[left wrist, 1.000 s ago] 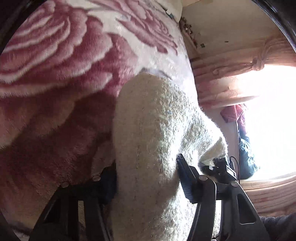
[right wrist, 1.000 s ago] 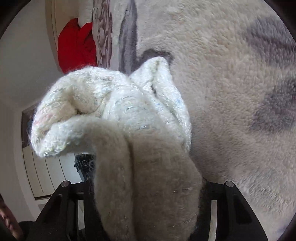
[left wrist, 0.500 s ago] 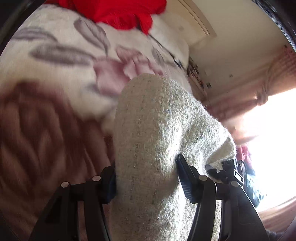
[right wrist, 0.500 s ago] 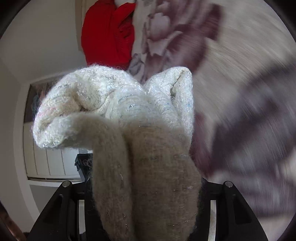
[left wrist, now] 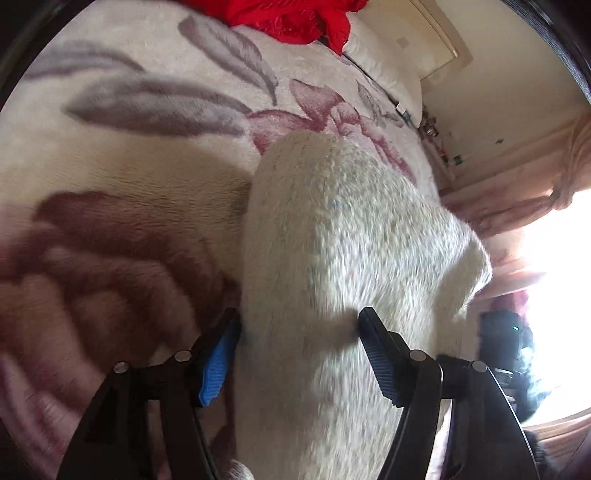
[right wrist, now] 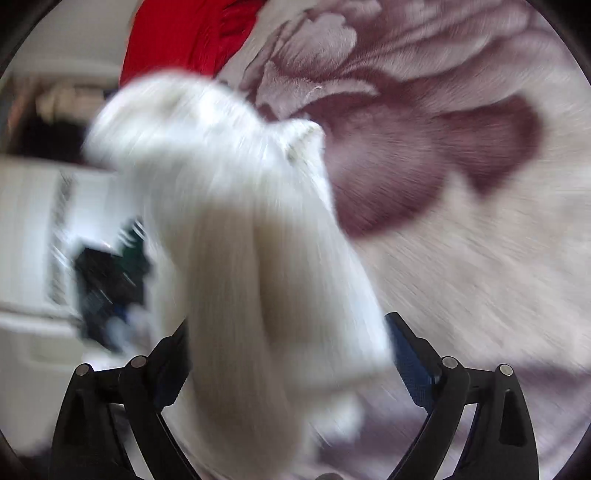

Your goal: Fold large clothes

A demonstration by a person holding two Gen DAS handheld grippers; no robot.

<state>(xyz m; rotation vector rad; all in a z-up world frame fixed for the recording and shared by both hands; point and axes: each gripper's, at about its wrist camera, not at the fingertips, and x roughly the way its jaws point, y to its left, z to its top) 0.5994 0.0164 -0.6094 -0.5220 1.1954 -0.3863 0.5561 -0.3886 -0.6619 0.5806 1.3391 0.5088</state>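
Jaws of the left gripper (left wrist: 299,328) are clamped on a thick fold of the cream knit sweater (left wrist: 343,258), and the right gripper (right wrist: 288,332) likewise pinches a bunched fold of the same garment between its 2 fingers. Sweater sits raised above the floral fleece blanket (left wrist: 129,166), bulging forward past both sets of fingertips. Right wrist view is heavily motion-blurred; a red garment (left wrist: 291,18) lies at the blanket's far edge.
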